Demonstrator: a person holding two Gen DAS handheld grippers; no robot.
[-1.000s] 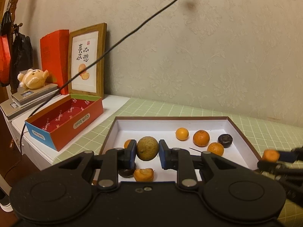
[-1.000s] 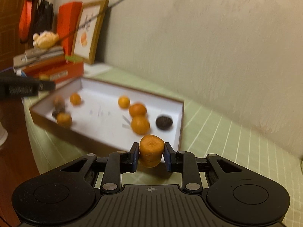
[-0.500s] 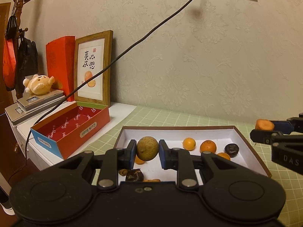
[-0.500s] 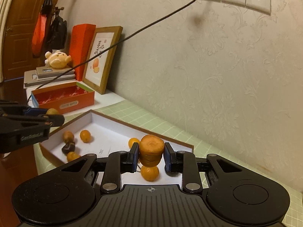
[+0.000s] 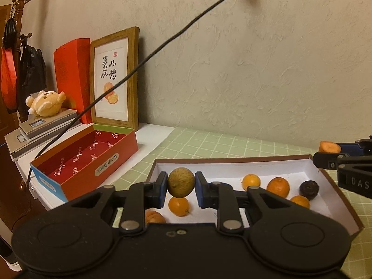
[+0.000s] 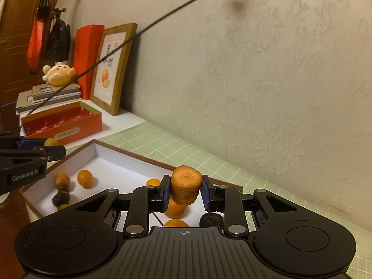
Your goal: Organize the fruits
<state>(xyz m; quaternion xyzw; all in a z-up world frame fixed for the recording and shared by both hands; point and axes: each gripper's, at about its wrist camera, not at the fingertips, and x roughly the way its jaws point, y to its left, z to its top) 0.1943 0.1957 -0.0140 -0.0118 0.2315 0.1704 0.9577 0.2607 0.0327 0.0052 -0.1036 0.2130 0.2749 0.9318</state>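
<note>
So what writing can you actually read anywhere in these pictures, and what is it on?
"Cloth book", upside down: oval label on the red box.
"Tunyyer" or similar, repeated script, hard to read: the red box's lining.
"GenRobot.AI": side of the left gripper.
"DAS", cut off by the frame edge: side of the right gripper.
"心想事成", brush characters: framed picture; its small red seal is unreadable.
Blue end label on the red box: too small.
</note>
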